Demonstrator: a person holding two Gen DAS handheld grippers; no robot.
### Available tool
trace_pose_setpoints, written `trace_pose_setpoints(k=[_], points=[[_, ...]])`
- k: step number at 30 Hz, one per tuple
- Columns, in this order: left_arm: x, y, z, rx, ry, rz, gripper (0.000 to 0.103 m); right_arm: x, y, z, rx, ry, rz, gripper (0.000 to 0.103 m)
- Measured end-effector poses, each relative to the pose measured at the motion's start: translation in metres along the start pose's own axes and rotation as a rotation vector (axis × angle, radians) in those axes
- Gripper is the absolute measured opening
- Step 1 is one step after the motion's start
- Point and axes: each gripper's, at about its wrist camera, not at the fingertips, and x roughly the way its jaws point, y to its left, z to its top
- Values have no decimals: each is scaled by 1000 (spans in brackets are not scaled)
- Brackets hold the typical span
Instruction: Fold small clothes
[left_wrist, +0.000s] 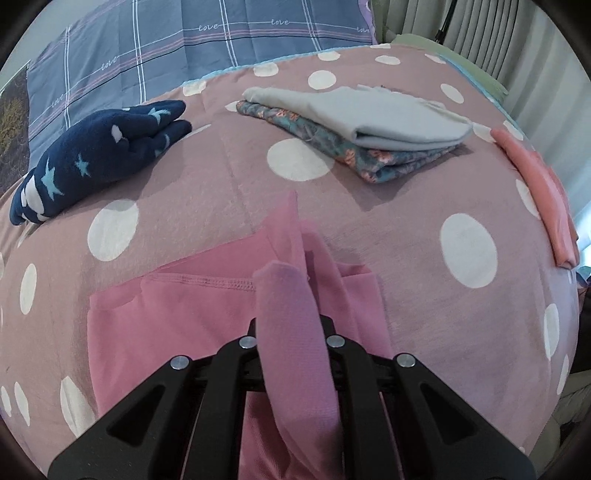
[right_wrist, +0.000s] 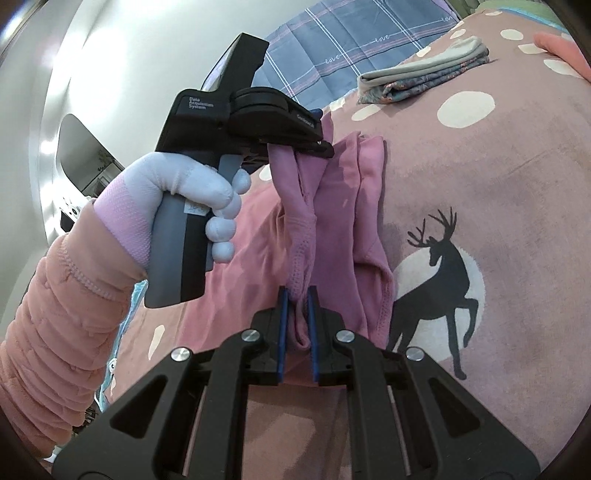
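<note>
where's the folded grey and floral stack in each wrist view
Left wrist: the grey and floral stack lies upper centre-right on the polka-dot bedspread, beyond the pink garment.
Right wrist: the stack sits small at top right, seen edge-on.
Shared landmark: the blue plaid pillow behind it.

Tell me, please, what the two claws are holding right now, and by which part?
Both claws are shut on the thin pink knit garment: the left claw on a bunched fold of fabric, the right claw on another gathered fold. Which part of the garment cannot be told.
</note>
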Motion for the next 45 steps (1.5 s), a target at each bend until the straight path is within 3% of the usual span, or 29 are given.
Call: trace_pose_setpoints(k=[3,9,12,16,20,26,31,33,36,40,42,43,45], points=[[2,-9,2,14,9,-15,9,-6,-2,1,3,-14,2,10],[-6,-27,7,104,7,-37,27,-10,-9,-4,40,8,-22,10],[-41,-31,11,147,-96,-56,37,-10,-9,-9,43,22,-39,10],[-87,-22,5,174,-214,-35,43,-8,-10,-8,52,32,-46,10],[-112,14,-34,155,-243,-17,49,-9,-10,-7,56,30,-51,10],[-107,70,-133,77,-166,7,49,-16,-17,-4,67,17,-57,7],[-116,102,-198,-43,-172,-45,49,-23,-22,-3,83,30,-43,8],[-125,103,-218,-54,-194,-71,50,-26,-23,-4,74,41,-34,14],[-130,93,-237,-5,-200,-78,54,-27,-16,-8,26,65,-40,35],[-120,79,-248,60,-177,-54,54,-14,-1,-15,-61,115,-79,38],[-113,78,-251,57,-167,-44,54,-5,3,-17,-86,122,-127,30],[-111,78,-253,53,-167,-45,54,-3,4,-17,-95,115,-140,5],[-108,79,-254,48,-167,-52,54,-13,6,-14,-93,73,-158,5]])
